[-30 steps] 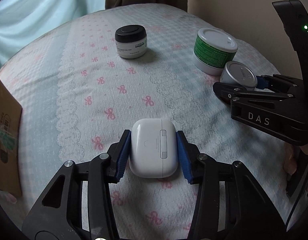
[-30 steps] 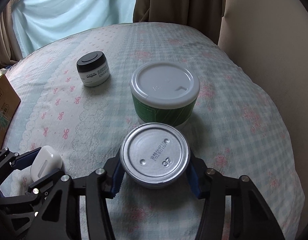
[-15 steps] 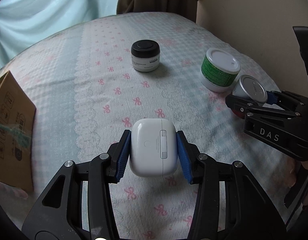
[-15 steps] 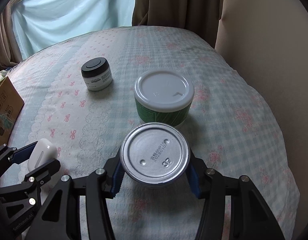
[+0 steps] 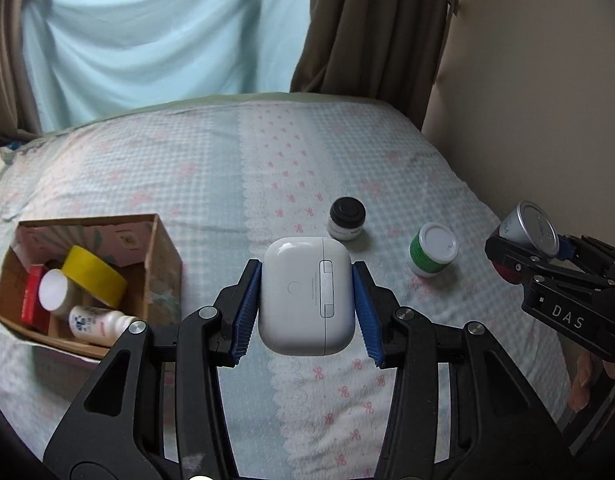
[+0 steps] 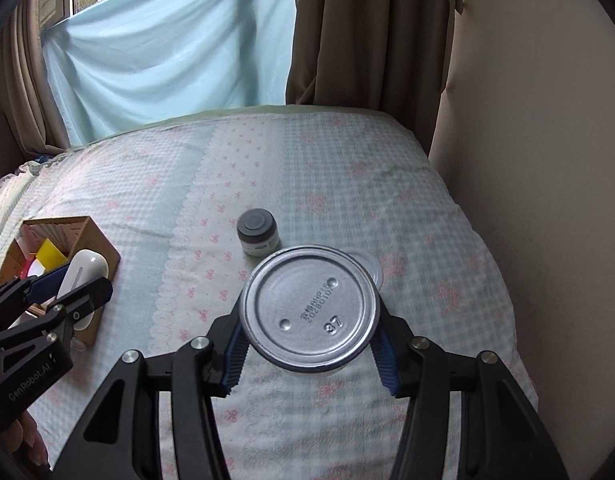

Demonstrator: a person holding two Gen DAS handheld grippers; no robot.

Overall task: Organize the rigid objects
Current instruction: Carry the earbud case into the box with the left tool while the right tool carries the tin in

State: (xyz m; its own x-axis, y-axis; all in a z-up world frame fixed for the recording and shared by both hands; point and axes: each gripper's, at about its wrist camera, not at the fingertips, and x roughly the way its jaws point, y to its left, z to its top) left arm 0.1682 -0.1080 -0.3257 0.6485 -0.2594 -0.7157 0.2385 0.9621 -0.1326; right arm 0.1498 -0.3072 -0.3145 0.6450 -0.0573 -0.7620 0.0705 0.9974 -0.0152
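My left gripper [image 5: 306, 306] is shut on a white earbud case [image 5: 306, 296] and holds it high above the bed; it also shows in the right wrist view [image 6: 81, 280]. My right gripper [image 6: 309, 346] is shut on a silver tin can [image 6: 310, 306], also lifted; the can shows at the right in the left wrist view [image 5: 533, 227]. A black-lidded white jar [image 5: 347, 219] and a green tub with a white lid [image 5: 432, 249] stand on the bedspread below. The can hides most of the green tub in the right wrist view.
An open cardboard box [image 5: 163, 256] lies at the left on the bed, holding a yellow tape roll [image 5: 94, 276], a white bottle [image 5: 95, 320] and a red item [image 5: 33, 298]. A wall [image 5: 547, 100] runs along the right; curtains hang behind.
Both grippers have risen well above the bed with their objects. The jars now look small and far below, and the cardboard box has come fully into view at the left.
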